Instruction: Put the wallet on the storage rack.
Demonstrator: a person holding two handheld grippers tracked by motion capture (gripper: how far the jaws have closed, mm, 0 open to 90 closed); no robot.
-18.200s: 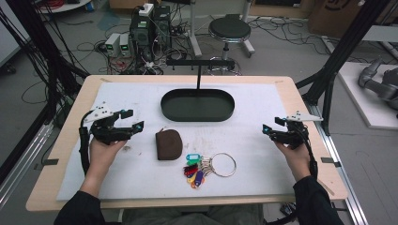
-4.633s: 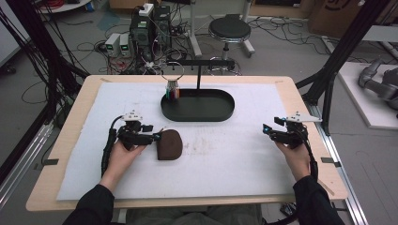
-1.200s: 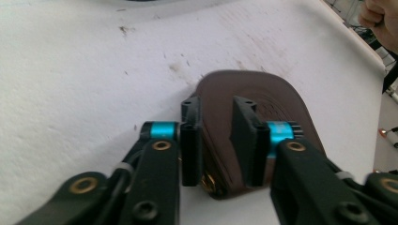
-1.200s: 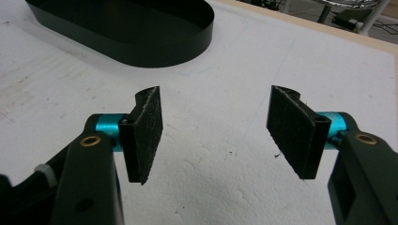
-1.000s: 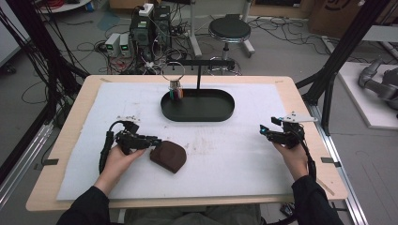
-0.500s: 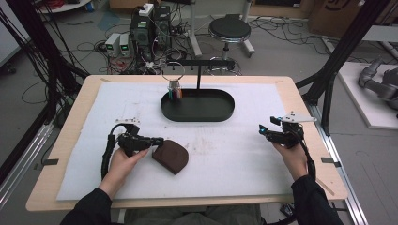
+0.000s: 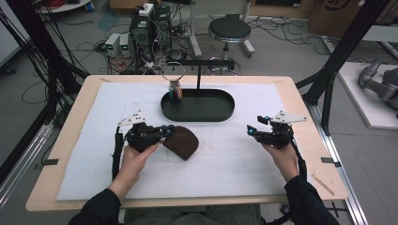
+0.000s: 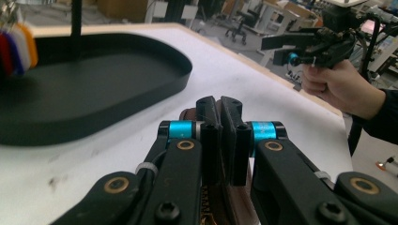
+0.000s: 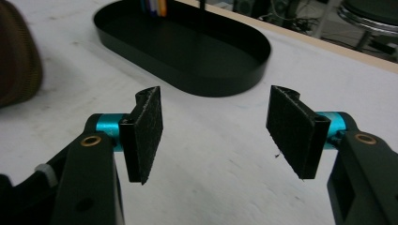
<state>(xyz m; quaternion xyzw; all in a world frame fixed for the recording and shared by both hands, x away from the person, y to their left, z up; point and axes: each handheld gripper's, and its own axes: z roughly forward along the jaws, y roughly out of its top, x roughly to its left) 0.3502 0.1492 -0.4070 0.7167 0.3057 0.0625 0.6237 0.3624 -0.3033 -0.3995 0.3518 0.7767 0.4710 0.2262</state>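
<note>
Both grippers were over the white mat (image 7: 234,159) that covered the wooden table (image 7: 305,108). On the left half of the table, toward the near edge, the left gripper (image 7: 165,132) had its jaws pressed tight on the edge of a brown zipped pouch (image 7: 182,142); in the left gripper view the two black jaws met almost face to face with the pouch's (image 8: 237,206) brown rim and zipper caught between them. Most of the pouch lay on the mat just in front of the near rim of a black oval tray (image 7: 197,112), apart from it. That tray sat at the middle of the table toward the far edge, with a thin black post (image 7: 198,77) rising from it and carrying a crossbar. A metal ring with a bunch of coloured key tags (image 7: 175,91) hung from the bar's left end, the tags reaching down into the tray's left end. Near the right edge of the table, the right gripper (image 7: 252,130) was held level above bare mat, its jaws spread wide with nothing between them, as the right gripper view showed with the felt-faced pads (image 9: 148,129) well apart and the tray (image 9: 220,75) beyond them. A black stool (image 7: 230,30) stood on the floor beyond the far edge.
</note>
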